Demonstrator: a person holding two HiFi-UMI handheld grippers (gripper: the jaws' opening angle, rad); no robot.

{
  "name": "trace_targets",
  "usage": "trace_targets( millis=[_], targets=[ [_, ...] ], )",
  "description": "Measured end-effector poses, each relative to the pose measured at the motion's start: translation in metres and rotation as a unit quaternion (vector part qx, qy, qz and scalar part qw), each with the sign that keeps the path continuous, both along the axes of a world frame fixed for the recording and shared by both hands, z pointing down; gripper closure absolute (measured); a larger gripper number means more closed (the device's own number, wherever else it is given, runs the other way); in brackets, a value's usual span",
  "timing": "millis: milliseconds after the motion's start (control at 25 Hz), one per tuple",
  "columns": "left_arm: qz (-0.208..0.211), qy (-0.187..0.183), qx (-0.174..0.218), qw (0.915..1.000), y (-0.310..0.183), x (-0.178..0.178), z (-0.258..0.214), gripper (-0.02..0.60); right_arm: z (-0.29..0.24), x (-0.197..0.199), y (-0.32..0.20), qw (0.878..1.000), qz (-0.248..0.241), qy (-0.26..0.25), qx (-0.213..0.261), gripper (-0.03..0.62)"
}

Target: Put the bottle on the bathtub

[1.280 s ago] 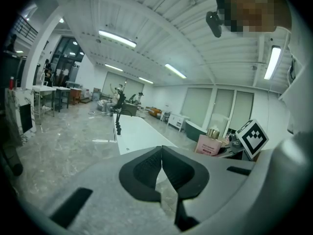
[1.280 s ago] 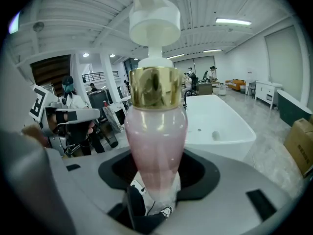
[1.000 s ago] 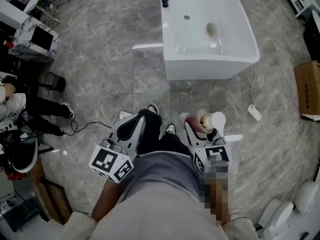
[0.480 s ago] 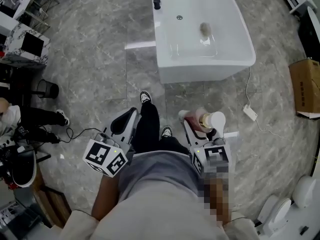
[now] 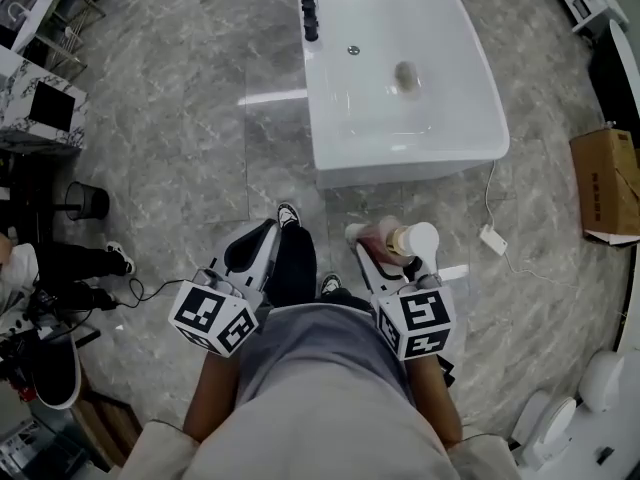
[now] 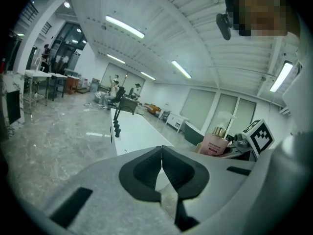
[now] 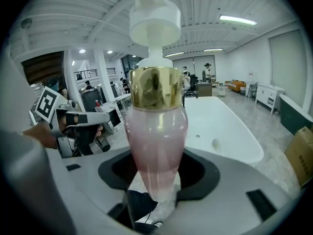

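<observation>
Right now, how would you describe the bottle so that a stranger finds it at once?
Start at the white bathtub on the grey floor; short of its near end, the right gripper holds the bottle. It alone is pink, with a gold collar and a white pump.

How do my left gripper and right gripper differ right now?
The left gripper has its jaws together on nothing; the right gripper is clamped on the pink pump bottle. The left gripper sits left of the person's legs, the right gripper to their right. Both point toward the white bathtub, short of it.
</observation>
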State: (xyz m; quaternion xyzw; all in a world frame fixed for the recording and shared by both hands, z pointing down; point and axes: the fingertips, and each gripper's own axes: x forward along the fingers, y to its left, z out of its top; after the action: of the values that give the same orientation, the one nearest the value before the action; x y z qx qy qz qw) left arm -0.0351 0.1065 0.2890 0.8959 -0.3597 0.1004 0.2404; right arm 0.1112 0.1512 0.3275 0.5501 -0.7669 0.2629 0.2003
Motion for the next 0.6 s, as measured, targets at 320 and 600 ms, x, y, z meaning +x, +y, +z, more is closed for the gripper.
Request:
trace_targets(
  millis=[320, 600],
  targets=[
    [0.027, 0.023, -0.014, 0.9993, -0.082, -0.01, -0.004, 0.572, -0.005, -0.019, -0.081, 1.0, 0.009, 0.002, -0.008, 0.375],
    [0.045, 0.028, -0.007, 0.9986, -0.144, -0.027, -0.011, 0.572, -0.015, -0.042, -0.142, 1.0, 0.01, 0.011, -0.004, 0.375]
  ],
)
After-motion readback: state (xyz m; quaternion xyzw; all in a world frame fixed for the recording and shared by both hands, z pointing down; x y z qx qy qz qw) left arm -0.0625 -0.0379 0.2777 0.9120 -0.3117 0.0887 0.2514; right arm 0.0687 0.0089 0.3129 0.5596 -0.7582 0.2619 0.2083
